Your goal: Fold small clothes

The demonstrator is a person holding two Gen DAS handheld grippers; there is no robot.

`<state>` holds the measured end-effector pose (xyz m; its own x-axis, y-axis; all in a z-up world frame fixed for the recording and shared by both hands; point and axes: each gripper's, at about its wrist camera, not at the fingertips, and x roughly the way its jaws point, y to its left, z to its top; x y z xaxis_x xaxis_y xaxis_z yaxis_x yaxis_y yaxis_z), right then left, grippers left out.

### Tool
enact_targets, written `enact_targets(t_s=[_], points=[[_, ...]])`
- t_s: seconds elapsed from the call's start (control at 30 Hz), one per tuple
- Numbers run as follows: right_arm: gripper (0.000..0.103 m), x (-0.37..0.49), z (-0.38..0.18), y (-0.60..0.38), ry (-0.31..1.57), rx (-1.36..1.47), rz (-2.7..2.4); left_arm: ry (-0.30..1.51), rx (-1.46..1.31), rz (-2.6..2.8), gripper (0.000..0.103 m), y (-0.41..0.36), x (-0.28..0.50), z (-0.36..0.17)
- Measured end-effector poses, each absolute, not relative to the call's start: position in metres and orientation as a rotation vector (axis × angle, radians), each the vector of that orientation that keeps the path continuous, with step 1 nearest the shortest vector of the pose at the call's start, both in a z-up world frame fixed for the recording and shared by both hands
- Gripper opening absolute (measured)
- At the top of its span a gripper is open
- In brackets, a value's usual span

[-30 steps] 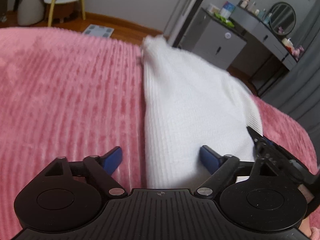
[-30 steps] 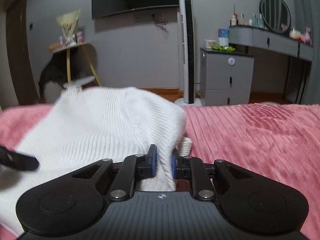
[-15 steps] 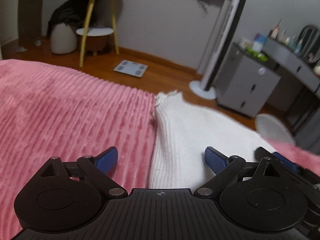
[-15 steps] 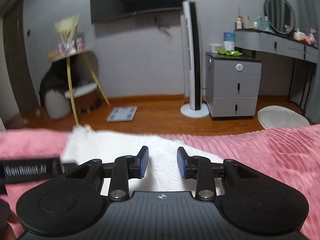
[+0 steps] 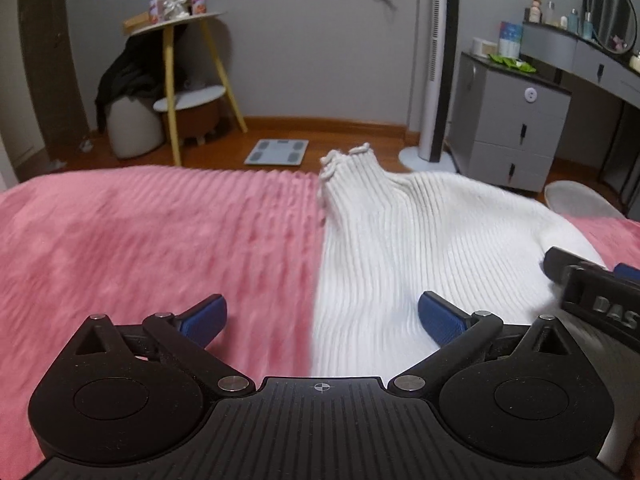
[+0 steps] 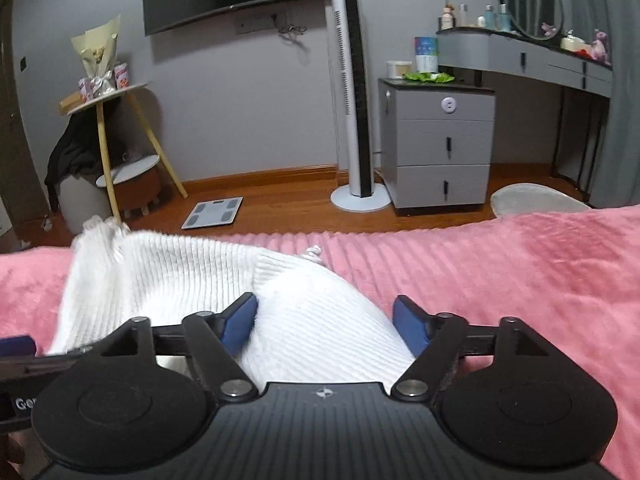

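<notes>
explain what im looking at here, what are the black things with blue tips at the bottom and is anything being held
These are two hand-held grippers, one in each of a person's hands, not a robot arm. Each carries a wide-angle camera looking forward along its two fingers, so the black body and blue pads fill the bottom of each picture.

One picture is from the left gripper, the other from the right gripper. Each also catches a bit of the other at its edge.

In front of them lies a white ribbed knit garment on a pink ribbed blanket covering a bed. Behind is a bedroom: a tower fan, a grey drawer cabinet and a bathroom scale on the wood floor.

Nothing is held. Both grippers' jaws have just been opening and stand wide. The garment lies between the right gripper's pads, but they do not press on it.
</notes>
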<state>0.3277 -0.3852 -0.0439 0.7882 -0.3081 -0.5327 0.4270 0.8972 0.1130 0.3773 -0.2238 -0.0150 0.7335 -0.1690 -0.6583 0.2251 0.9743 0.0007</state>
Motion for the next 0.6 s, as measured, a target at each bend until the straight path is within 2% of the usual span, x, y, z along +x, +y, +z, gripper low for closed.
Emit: enact_targets(t_s=[0.17, 0.27, 0.33, 0.47, 0.6], points=[[0.089, 0.246, -0.036, -0.356, 0.486, 0.208, -0.369, 0.702, -0.002, -0.285, 0.103, -0.189, 0.333, -0.015], [0.092, 0.230, -0.059, -0.353, 0.510, 0.223, -0.387, 0.704, -0.001, -0.301, 0.103, -0.186, 0.334, -0.024], [0.099, 0.232, -0.062, -0.364, 0.529, 0.296, -0.382, 0.689, 0.032, -0.320, 0.103, -0.186, 0.332, -0.024], [0.099, 0.234, -0.052, -0.378, 0.603, 0.353, -0.335, 0.789, 0.000, -0.390, 0.103, -0.171, 0.327, -0.013], [0.097, 0.208, -0.045, -0.402, 0.629, 0.539, -0.219, 0.928, -0.152, -0.490, 0.103, -0.139, 0.329, -0.010]])
